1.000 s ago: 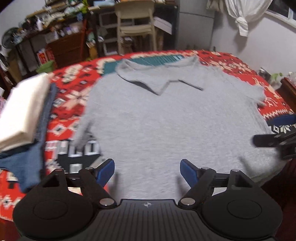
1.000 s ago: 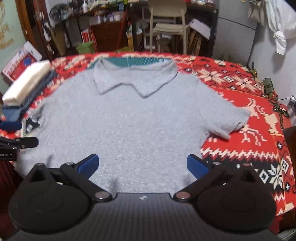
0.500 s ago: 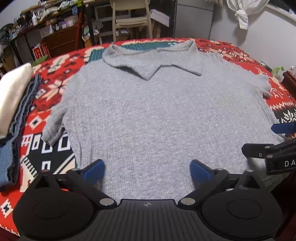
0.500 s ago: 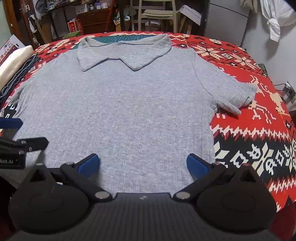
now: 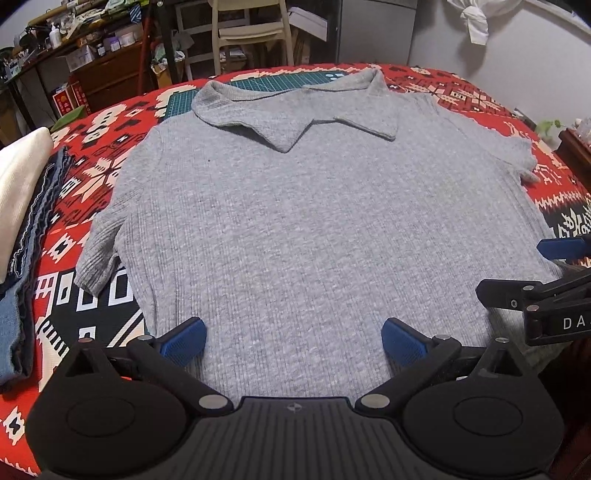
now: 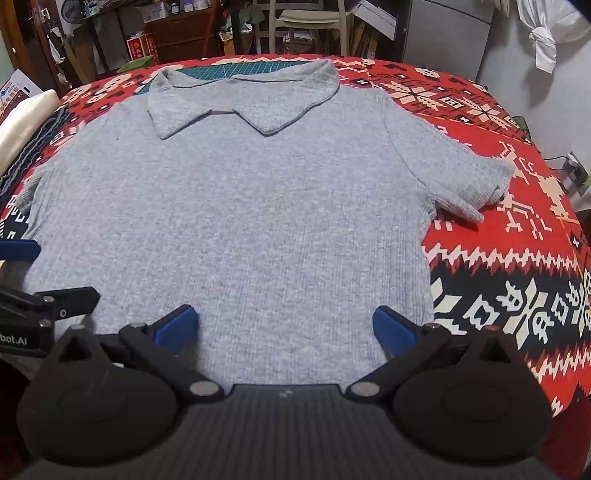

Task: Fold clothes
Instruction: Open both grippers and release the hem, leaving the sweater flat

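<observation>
The grey polo shirt point(image 5: 314, 229) lay flat across the patterned cloth point(image 6: 498, 258); the left gripper point(image 5: 293, 338) and right gripper point(image 6: 282, 326) gaped, empty, apparently above its near hem.

Even indoor light, sharp in the middle; dim background; fisheye bending and dark corners at the edges.

There is 1 grey shirt point(image 5: 306, 221), 1 red patterned cloth point(image 6: 498, 258), 1 pile of folded clothes point(image 5: 22, 229), 1 chair point(image 5: 251, 29) and 2 grippers: left gripper point(image 5: 293, 341) and right gripper point(image 6: 282, 330).
</observation>
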{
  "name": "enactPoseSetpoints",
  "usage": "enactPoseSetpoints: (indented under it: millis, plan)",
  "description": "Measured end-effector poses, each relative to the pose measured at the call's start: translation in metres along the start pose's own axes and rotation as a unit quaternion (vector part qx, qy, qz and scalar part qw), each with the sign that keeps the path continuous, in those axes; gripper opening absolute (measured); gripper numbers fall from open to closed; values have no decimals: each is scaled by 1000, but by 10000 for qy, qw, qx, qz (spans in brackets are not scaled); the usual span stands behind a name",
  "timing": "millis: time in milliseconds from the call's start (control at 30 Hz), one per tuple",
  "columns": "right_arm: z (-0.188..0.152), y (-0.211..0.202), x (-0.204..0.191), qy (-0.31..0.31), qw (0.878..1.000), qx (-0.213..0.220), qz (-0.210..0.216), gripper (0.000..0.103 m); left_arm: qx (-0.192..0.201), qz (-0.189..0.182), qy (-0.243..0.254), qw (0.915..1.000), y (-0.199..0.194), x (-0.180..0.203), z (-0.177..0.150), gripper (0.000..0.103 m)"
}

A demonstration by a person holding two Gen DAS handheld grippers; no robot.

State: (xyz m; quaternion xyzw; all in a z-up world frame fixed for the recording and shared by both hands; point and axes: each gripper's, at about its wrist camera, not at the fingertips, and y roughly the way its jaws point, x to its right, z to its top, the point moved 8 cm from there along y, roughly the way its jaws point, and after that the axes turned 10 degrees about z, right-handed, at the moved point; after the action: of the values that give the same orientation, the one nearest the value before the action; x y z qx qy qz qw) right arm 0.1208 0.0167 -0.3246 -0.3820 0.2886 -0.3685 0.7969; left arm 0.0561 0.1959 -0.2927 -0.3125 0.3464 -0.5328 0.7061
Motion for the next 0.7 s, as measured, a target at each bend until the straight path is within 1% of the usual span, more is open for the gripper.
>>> enactPoseSetpoints:
  millis: [100, 167, 233, 300, 333, 433, 533, 600, 633, 667, 700]
  plan:
    - [-1, -1, 0, -20, 10000, 44, -2, 102, 30, 5, -38, 10000, -1, -1, 0, 102]
    - [-1, -1, -1, -35, 10000, 40, 11, 102, 30, 13, -99, 9999, -4, -4, 2, 94]
    - [-1, -1, -1, -34, 10000, 26, 26, 102, 48, -85, -224, 9997, -9, -9, 6, 78]
    - [0, -1, -1, -41, 10000, 8, 45, 102, 133, -162, -402, 9990, -17, -20, 14, 76]
    - [0, -1, -1, -55, 10000, -2, 57, 102, 211, -94, -487, 9985, -22, -29, 19, 76]
    - [1, -3, -1, -123, 9999, -24, 63, 102, 488, 288, -759, 9955, -37, -61, 36, 76]
    - [3, -5, 0, -139, 9999, -27, 41, 102, 753, 763, -1118, 9879, -46, -103, 54, 76]
    - [5, -7, 0, -147, 9999, 7, 34, 102, 697, 1139, -1218, 9835, -37, -127, 65, 76]
    - [6, -9, 0, -142, 9999, 41, 20, 102, 667, 1251, -1268, 9817, -33, -136, 68, 74]
    - [8, -11, 0, -130, 9999, 82, 0, 102, 644, 1289, -1350, 9803, -26, -144, 71, 73]
    - [9, -13, 0, -129, 9998, 129, -12, 102, 531, 1210, -1496, 9799, -16, -150, 71, 71]
